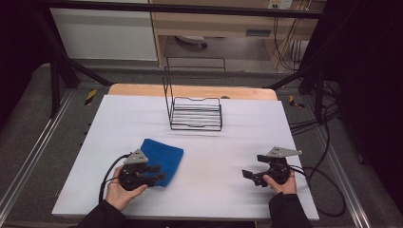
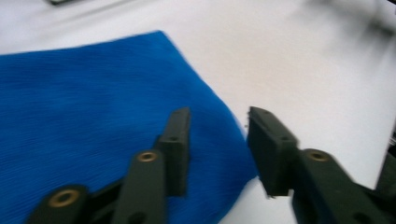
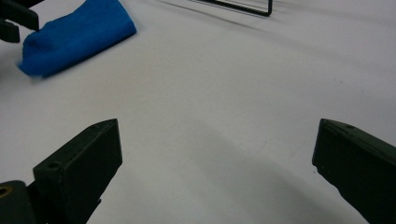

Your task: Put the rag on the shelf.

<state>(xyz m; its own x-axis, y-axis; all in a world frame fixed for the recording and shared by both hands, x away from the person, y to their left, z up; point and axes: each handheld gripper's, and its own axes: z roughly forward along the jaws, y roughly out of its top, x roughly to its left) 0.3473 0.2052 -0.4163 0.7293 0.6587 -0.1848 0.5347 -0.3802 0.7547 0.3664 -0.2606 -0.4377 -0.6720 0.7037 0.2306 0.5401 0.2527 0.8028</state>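
A folded blue cloth [image 1: 164, 156] lies on the white table [image 1: 228, 147], left of centre. My left gripper [image 1: 159, 174] hovers at the cloth's near right corner. In the left gripper view its jaws [image 2: 217, 122] stand apart over the edge of the cloth [image 2: 84, 107], and the pads do not press on the fabric. My right gripper [image 1: 248, 175] rests low at the right of the table, pointing left. Its jaws [image 3: 217, 140] are wide open over bare tabletop. The right gripper view has the cloth [image 3: 74, 35] far off at its upper left.
A black wire rack [image 1: 196, 114] stands at the back middle of the table, and its base edge [image 3: 243, 8] is at the top of the right gripper view. Cables [image 1: 328, 183] trail off the table's right side. A wooden board [image 1: 190, 90] borders the far edge.
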